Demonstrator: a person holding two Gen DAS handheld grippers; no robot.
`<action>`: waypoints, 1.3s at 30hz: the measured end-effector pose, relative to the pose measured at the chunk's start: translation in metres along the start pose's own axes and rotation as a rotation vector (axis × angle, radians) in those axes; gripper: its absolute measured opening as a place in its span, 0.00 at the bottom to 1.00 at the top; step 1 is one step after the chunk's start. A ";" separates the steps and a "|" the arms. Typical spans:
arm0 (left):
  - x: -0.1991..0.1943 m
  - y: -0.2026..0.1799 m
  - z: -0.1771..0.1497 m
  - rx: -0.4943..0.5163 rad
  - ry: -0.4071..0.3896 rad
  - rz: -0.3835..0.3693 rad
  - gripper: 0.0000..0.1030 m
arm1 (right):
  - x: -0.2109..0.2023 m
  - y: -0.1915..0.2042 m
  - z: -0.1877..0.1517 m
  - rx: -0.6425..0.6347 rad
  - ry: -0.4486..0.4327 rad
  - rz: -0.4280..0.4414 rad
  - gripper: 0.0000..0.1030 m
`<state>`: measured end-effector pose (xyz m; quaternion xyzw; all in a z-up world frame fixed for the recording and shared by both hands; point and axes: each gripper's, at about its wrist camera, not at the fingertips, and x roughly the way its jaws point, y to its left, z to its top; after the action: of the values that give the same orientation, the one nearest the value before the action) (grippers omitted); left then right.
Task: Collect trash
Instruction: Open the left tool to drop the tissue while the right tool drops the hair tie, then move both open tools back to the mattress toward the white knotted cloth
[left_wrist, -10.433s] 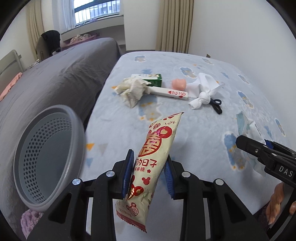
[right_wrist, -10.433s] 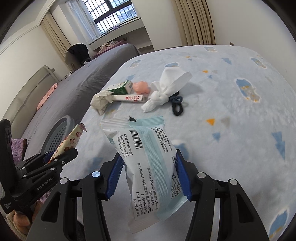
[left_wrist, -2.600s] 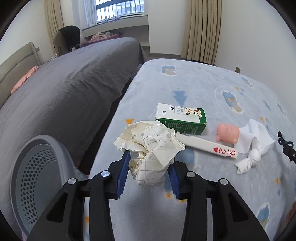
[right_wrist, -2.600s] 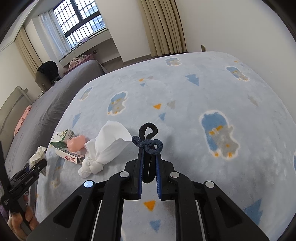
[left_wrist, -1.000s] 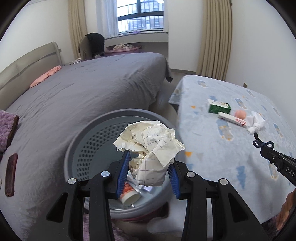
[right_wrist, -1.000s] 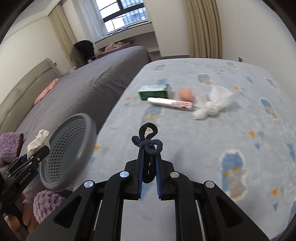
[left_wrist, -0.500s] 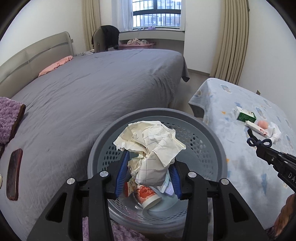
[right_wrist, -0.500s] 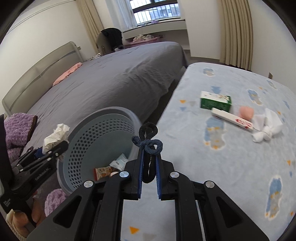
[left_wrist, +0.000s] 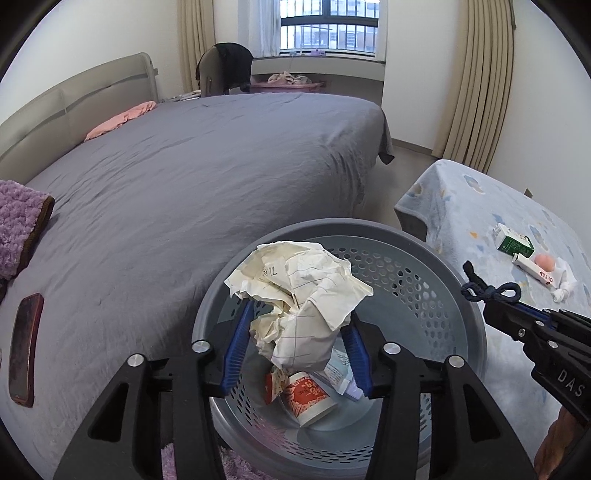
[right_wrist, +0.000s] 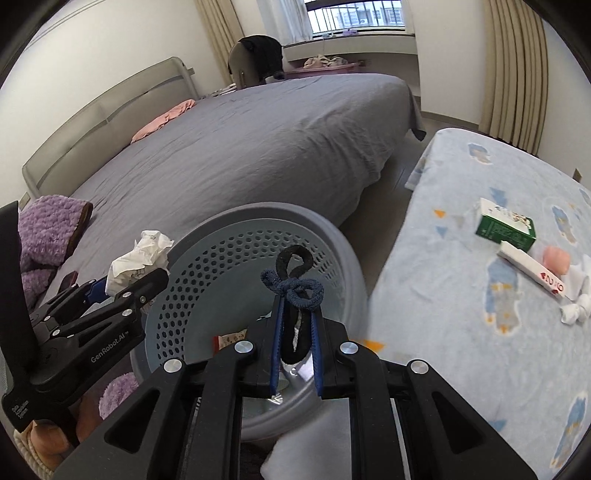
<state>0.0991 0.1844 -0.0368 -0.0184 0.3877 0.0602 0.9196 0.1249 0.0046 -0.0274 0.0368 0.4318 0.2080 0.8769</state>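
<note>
Below the left tongs (left_wrist: 295, 350) the basket (left_wrist: 424, 258) mouth gapes wide, though the paper wad (left_wrist: 299, 291) clamped between the pads fills their gap. Wrappers and a cup (left_wrist: 308, 398) litter the bottom directly beneath. The right tongs (right_wrist: 295, 332), shut on hair ties (right_wrist: 293, 288), hang over the near rim, with the left tongs close on their left. The bed (right_wrist: 258, 147) lies beyond the basket; right of it, the desk (right_wrist: 461, 258) carries a carton (right_wrist: 504, 225).
</note>
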 end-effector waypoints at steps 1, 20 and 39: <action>0.001 -0.001 0.000 0.000 0.001 0.004 0.51 | 0.001 0.002 0.000 -0.004 0.001 0.005 0.15; -0.007 0.005 -0.008 -0.024 0.001 0.029 0.73 | 0.000 0.004 -0.006 -0.006 0.003 -0.010 0.27; -0.035 0.003 -0.011 -0.016 -0.018 0.038 0.86 | -0.025 0.004 -0.020 0.004 -0.022 -0.030 0.39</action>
<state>0.0660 0.1831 -0.0194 -0.0179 0.3793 0.0811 0.9216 0.0948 -0.0034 -0.0201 0.0346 0.4230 0.1936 0.8845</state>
